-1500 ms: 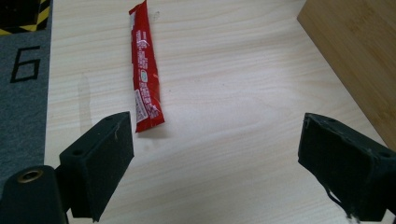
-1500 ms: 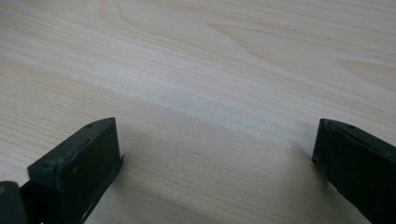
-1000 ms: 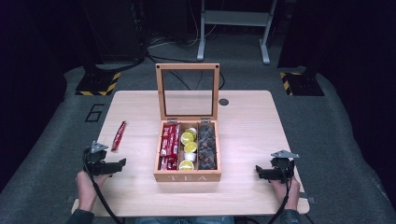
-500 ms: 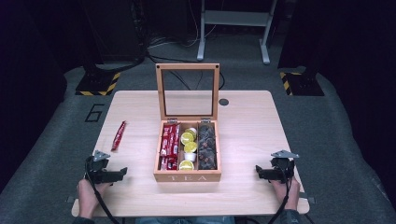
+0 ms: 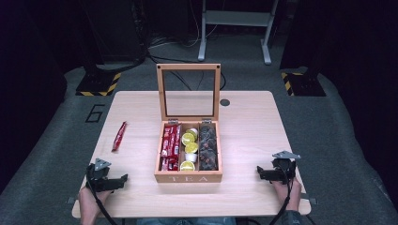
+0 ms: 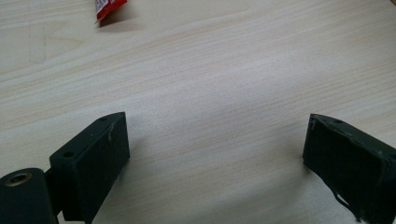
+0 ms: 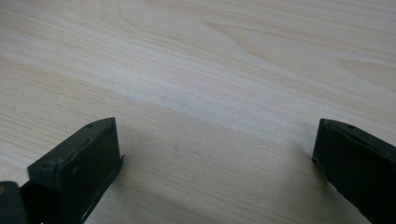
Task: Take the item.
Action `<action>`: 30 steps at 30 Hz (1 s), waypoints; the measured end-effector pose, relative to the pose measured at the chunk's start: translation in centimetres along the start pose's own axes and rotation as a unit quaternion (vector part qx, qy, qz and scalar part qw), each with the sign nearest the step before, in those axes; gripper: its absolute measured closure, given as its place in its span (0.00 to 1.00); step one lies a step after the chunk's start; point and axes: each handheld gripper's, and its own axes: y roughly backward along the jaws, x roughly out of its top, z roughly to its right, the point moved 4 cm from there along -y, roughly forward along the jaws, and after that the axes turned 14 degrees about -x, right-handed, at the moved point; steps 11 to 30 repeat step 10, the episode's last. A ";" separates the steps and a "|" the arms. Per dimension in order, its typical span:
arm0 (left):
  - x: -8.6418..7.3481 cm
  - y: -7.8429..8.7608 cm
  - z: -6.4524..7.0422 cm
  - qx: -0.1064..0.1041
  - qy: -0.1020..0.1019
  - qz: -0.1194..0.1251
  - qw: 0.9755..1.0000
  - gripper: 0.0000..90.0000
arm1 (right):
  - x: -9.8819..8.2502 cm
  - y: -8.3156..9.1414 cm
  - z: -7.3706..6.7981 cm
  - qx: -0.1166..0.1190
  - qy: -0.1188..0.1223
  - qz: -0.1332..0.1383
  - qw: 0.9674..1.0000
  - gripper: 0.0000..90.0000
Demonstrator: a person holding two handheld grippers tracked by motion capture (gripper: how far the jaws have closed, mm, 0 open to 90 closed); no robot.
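Note:
A wooden tea box stands mid-table with its glass lid upright. Inside it are red sachets on the left, yellow-topped cups in the middle and dark packets on the right. One loose red sachet lies on the table left of the box, its tip at the top of the left gripper view. My left gripper rests open near the front left edge, jaws wide over bare wood. My right gripper sits open at the front right, nothing between its jaws.
A small dark round disc sits on the wooden table behind the box at the right. Grey floor surrounds the table, with a metal stand and black-and-yellow striped bases beyond the far edge.
My left gripper has drawn back toward the table's front left edge. The right gripper and the box have not moved.

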 end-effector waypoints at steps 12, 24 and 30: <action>-0.4 -0.1 -0.2 0.000 -0.003 0.024 1.000 0.04 | 0.0 0.0 0.0 0.000 -0.001 0.004 1.000 0.00; -0.4 -0.1 -0.2 0.000 -0.003 0.024 1.000 0.04 | 0.0 0.0 0.0 0.000 -0.001 0.004 1.000 0.00; -0.4 -0.1 -0.2 0.000 -0.003 0.024 1.000 0.04 | 0.0 0.0 0.0 0.000 -0.001 0.004 1.000 0.00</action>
